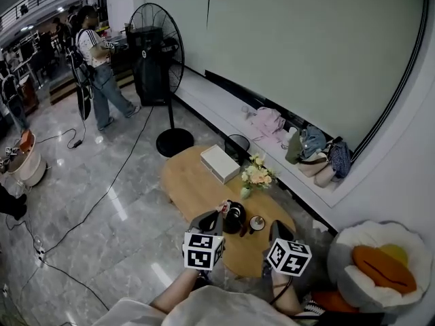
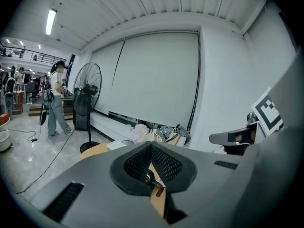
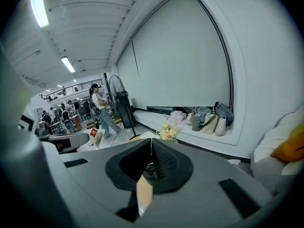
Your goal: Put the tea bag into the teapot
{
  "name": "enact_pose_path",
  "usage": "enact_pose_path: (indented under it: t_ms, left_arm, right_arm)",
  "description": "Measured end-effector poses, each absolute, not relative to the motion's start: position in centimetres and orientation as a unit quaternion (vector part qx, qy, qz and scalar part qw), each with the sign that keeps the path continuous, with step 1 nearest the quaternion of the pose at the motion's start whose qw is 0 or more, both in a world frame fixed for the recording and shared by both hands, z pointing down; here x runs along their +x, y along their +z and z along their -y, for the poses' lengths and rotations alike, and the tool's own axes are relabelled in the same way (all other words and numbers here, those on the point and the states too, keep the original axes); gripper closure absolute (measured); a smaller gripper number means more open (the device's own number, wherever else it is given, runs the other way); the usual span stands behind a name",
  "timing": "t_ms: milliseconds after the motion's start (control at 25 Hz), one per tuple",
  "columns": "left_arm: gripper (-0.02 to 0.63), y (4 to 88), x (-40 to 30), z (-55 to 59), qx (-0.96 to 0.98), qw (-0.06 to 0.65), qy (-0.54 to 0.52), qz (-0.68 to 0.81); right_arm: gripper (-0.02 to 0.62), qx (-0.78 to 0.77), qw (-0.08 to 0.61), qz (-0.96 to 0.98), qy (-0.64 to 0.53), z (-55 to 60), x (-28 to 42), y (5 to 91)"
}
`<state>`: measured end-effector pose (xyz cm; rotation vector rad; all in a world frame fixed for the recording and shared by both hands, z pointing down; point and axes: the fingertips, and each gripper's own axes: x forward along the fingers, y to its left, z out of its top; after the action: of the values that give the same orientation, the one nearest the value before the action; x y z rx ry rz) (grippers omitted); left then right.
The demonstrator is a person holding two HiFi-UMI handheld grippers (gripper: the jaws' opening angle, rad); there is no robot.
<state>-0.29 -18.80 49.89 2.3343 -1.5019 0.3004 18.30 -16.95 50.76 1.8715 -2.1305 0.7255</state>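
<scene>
A black teapot (image 1: pixel 234 218) stands on the low oval wooden table (image 1: pixel 190 182), towards its near end. My left gripper (image 1: pixel 219 213) sits just left of the pot, shut on a small red-and-white tea bag (image 1: pixel 223 208) at its tips. In the right gripper view the tea bag (image 3: pixel 95 133) hangs from that gripper. In the left gripper view the left gripper (image 2: pixel 151 151) has its jaws closed together. My right gripper (image 1: pixel 276 225) hovers right of the pot, and in its own view the right gripper (image 3: pixel 151 148) has its jaws meeting with nothing seen between them.
A small round cup (image 1: pixel 257 223) sits beside the teapot. A vase of flowers (image 1: pixel 256 175) and a white box (image 1: pixel 219 163) stand farther back on the table. A standing fan (image 1: pixel 160 46), a floor cable, a person (image 1: pixel 95 60) and a cushioned seat (image 1: pixel 380 257) surround it.
</scene>
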Motion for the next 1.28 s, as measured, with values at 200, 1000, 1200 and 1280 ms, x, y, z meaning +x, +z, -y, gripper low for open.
enact_pose_path:
  t_ms: [200, 1000, 1200, 1280]
  left_arm:
    - [0.591, 50.2, -0.9, 23.2, 0.834, 0.176, 0.111, 0.510]
    - [0.591, 52.6, 0.9, 30.0, 0.858, 0.187, 0.146, 0.455]
    - [0.591, 53.4, 1.6, 28.1, 0.858, 0.180, 0.167, 0.451]
    - [0.591, 53.9, 1.9, 27.6, 0.857, 0.184, 0.171, 0.450]
  right_arm:
    - [0.561, 0.646, 0.109, 0.712, 0.252, 20.9, 17.4, 51.1]
    - [0.561, 0.680, 0.125, 0.662, 0.290, 25.6, 19.2, 54.1]
    - [0.561, 0.675, 0.127, 0.663, 0.298, 24.6, 19.4, 54.8]
    - [0.561, 0.674, 0.129, 0.662, 0.302, 24.1, 19.6, 55.2]
